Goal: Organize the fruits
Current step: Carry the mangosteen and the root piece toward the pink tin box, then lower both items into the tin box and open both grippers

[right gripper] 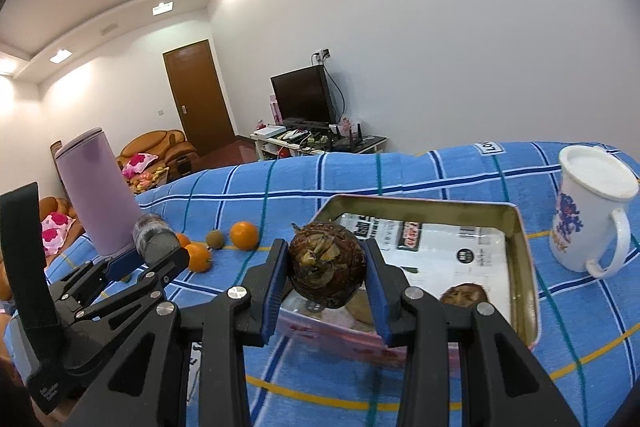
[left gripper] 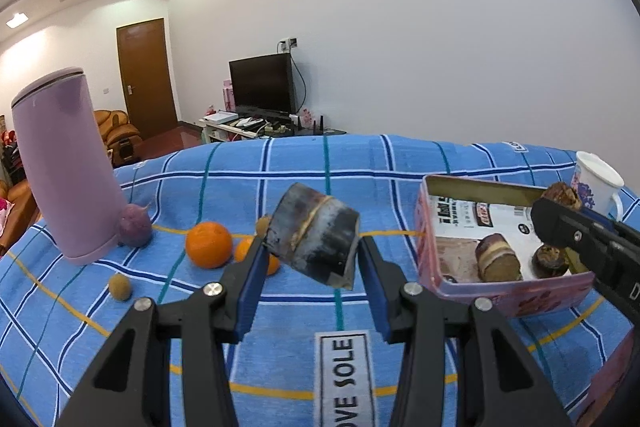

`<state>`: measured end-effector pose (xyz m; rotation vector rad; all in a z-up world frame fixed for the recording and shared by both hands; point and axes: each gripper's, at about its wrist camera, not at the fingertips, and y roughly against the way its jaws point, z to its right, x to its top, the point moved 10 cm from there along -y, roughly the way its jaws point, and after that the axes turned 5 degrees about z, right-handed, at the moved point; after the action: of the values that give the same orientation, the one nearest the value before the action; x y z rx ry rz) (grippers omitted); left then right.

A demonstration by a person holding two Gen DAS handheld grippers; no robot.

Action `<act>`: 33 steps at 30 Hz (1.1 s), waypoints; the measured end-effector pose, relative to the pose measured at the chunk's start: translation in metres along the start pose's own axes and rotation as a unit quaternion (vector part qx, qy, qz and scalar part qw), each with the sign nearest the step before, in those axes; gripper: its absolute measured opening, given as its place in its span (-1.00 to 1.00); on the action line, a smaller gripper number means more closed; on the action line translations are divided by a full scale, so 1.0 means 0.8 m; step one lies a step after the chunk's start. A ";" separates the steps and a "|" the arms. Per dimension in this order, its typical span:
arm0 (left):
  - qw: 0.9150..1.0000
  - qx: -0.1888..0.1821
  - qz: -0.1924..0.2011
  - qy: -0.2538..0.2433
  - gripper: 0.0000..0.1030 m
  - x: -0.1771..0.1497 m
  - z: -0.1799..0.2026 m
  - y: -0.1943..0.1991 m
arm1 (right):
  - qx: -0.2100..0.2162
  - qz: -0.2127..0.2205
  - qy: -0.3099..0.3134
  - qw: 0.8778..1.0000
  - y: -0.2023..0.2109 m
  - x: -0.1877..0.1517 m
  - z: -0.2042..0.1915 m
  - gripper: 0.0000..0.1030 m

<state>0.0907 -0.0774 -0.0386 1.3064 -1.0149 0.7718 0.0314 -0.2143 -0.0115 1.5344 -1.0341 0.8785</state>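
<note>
My left gripper (left gripper: 312, 247) is shut on a dark cut sugarcane piece (left gripper: 314, 241), held above the blue checked cloth, left of the pink tin box (left gripper: 500, 293). My right gripper (right gripper: 326, 267) is shut on a round brown water chestnut (right gripper: 326, 269), held over the tin's (right gripper: 520, 291) near left corner. It also shows in the left wrist view (left gripper: 560, 215) over the tin. In the tin lie another cane piece (left gripper: 498, 257) and a brown chestnut (left gripper: 550, 259). Oranges (left gripper: 209, 244), a purple fruit (left gripper: 135, 225) and small brown fruits (left gripper: 119, 287) lie on the cloth at left.
A tall purple tumbler (left gripper: 64, 167) stands at the left by the fruits. A white mug (right gripper: 588, 215) stands right of the tin. The cloth's far edge drops off toward a TV stand and sofa behind.
</note>
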 end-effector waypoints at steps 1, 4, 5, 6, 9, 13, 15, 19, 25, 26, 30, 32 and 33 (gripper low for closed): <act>1.000 -0.001 0.000 -0.001 -0.07 0.000 0.003 0.000 | -0.002 0.001 0.001 1.000 0.001 0.001 0.003 -0.23; 1.000 -0.006 0.002 -0.004 -0.07 0.003 0.012 0.000 | -0.007 0.004 0.001 1.000 0.005 0.004 0.013 -0.23; 1.000 -0.007 0.002 -0.005 -0.07 0.003 0.016 0.000 | -0.008 0.005 0.001 1.000 0.005 0.005 0.016 -0.23; 1.000 -0.008 0.002 -0.006 -0.07 0.004 0.020 0.001 | -0.010 0.006 0.000 1.000 0.007 0.006 0.020 -0.23; 1.000 -0.012 0.002 -0.009 -0.07 0.005 0.029 0.000 | -0.014 0.009 -0.004 1.000 0.010 0.008 0.030 -0.23; 1.000 -0.018 0.004 -0.009 -0.07 0.007 0.040 0.000 | -0.020 0.011 -0.006 1.000 0.014 0.012 0.042 -0.23; 1.000 -0.021 0.004 -0.010 -0.07 0.008 0.046 -0.001 | -0.024 0.013 -0.007 1.000 0.016 0.014 0.050 -0.23; 0.999 -0.028 0.004 -0.016 -0.07 0.009 0.056 -0.002 | -0.033 0.017 -0.012 0.999 0.020 0.018 0.067 -0.23; 0.999 -0.041 0.007 -0.027 -0.07 0.015 0.077 -0.006 | -0.058 0.025 -0.023 0.998 0.027 0.028 0.100 -0.23; 0.999 -0.043 0.008 -0.029 -0.07 0.017 0.080 -0.007 | -0.062 0.026 -0.024 0.997 0.027 0.029 0.104 -0.23; 0.998 -0.058 0.005 -0.033 -0.07 0.022 0.100 -0.016 | -0.083 0.031 -0.026 0.996 0.031 0.034 0.124 -0.23; 0.997 -0.064 0.001 -0.039 -0.07 0.023 0.114 -0.022 | -0.091 0.031 -0.026 0.995 0.031 0.035 0.132 -0.23; 0.997 -0.067 -0.002 -0.042 -0.07 0.022 0.120 -0.024 | -0.095 0.030 -0.029 0.995 0.030 0.035 0.136 -0.23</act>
<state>0.1001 -0.1764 -0.0326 1.2330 -1.1122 0.6391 0.0214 -0.3279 0.0019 1.3825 -1.1767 0.7579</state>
